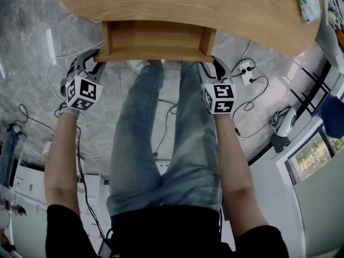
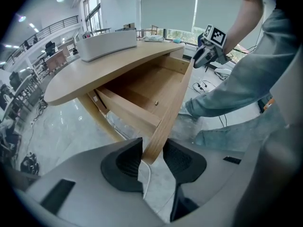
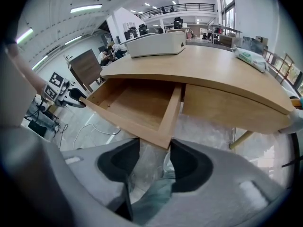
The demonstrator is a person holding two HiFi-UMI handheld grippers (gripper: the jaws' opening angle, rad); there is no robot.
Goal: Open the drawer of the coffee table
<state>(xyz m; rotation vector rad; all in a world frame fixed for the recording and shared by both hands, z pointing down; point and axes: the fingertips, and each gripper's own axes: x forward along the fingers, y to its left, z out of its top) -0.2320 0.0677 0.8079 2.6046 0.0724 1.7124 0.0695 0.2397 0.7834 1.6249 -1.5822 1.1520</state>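
One drawer (image 1: 156, 39), out toward person (image 1: 161, 160), front crosswise | left gripper (image 2: 152, 150) clamps it | right gripper (image 3: 155, 149) straddles corner, unclamped

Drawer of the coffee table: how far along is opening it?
Done: the drawer sticks well out from under the coffee table, its inside showing. In hand: the left gripper is clamped on the drawer's front panel; the right gripper straddles its other corner, grip unclear. Left: perhaps a little more pull, if any.
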